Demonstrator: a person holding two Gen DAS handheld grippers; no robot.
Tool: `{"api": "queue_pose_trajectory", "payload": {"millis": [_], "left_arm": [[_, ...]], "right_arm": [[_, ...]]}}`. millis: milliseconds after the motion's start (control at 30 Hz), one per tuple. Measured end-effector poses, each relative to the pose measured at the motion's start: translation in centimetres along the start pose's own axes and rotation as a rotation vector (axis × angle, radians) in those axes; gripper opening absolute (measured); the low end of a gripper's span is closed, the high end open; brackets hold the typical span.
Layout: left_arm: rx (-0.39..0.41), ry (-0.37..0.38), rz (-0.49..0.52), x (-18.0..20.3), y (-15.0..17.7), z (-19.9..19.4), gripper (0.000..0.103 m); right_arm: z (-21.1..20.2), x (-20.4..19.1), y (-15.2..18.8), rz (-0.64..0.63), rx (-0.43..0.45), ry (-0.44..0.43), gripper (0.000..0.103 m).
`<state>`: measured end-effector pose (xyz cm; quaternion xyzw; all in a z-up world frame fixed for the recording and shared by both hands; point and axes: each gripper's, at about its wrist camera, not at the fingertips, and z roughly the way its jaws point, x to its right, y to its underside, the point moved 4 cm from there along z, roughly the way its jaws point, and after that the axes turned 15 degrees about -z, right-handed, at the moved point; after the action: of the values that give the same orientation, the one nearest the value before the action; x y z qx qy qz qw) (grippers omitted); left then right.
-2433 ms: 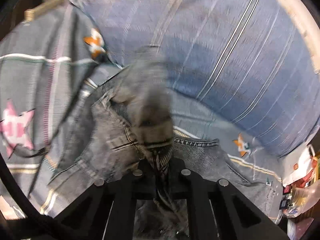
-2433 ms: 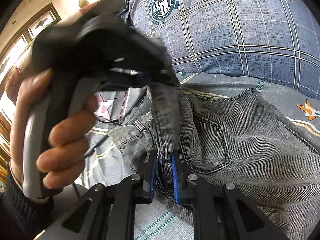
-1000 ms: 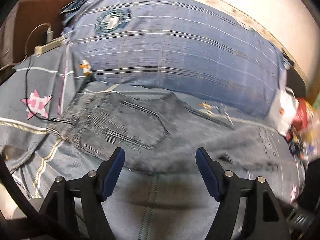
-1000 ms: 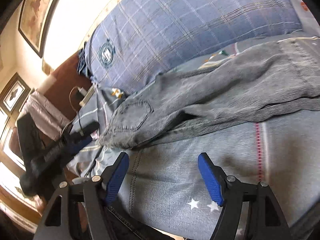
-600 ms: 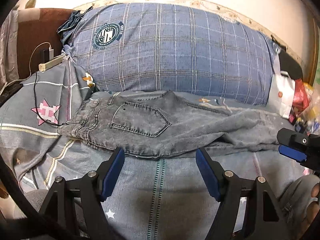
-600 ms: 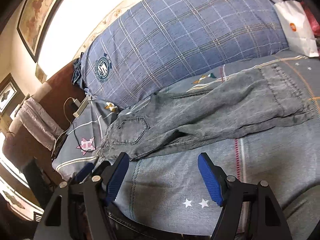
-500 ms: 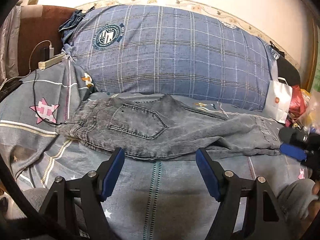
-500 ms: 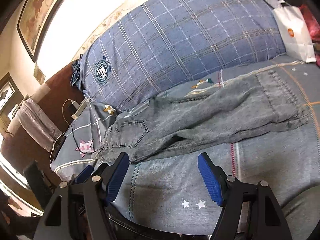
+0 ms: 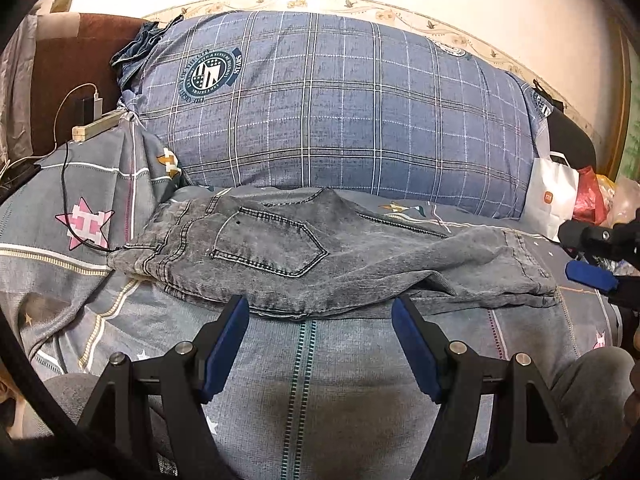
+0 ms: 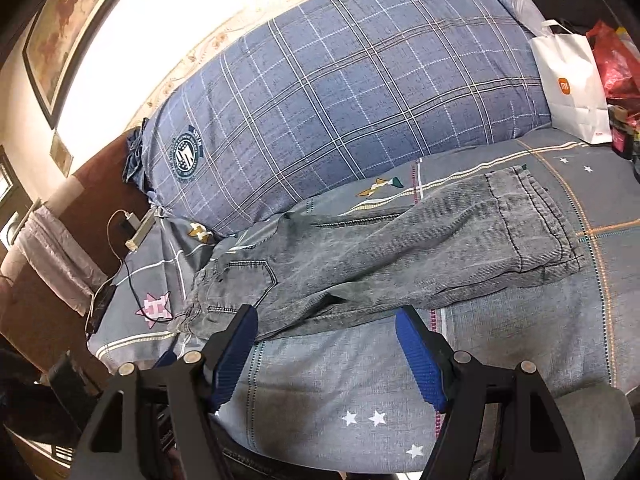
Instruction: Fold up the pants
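With the pants lying lengthwise on the bed, one leg over the other, waist left, both the left gripper and right gripper hang released, near. Pinch both hem layers at the right together, then carry them squarely onto the waistband.

This is a bedroom in a home. A bed sheet with stars, a big checked pillow and a framed picture on the wall show it.
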<state>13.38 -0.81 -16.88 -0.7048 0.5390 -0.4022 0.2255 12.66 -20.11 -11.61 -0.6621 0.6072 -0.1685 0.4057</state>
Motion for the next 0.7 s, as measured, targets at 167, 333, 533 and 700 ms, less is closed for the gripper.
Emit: {"api": "queue_pose_trajectory", "payload": {"millis": [167, 333, 533, 700], "left_arm": [[-0.028, -0.007, -0.025, 0.4, -0.6, 0.1, 0.074], [-0.03, 0.016, -0.058, 1.2, -1.5, -1.1, 0.074], [-0.084, -0.002, 0.046, 4.3, -1.8, 1.5, 0.074], [-0.188, 0.047, 0.115, 9.4, -2.7, 6.5, 0.075]], "right_arm": [[0.2, 1.4, -0.5, 0.02, 0.023, -0.012, 0.075], [0.6, 3.5, -0.8, 0.056, 0.029, -0.04, 0.075], [1.3, 7.7, -3.0, 0.132, 0.015, -0.007, 0.074], [2.4, 16.1, -6.2, 0.339, 0.009, 0.089, 0.074]]}}
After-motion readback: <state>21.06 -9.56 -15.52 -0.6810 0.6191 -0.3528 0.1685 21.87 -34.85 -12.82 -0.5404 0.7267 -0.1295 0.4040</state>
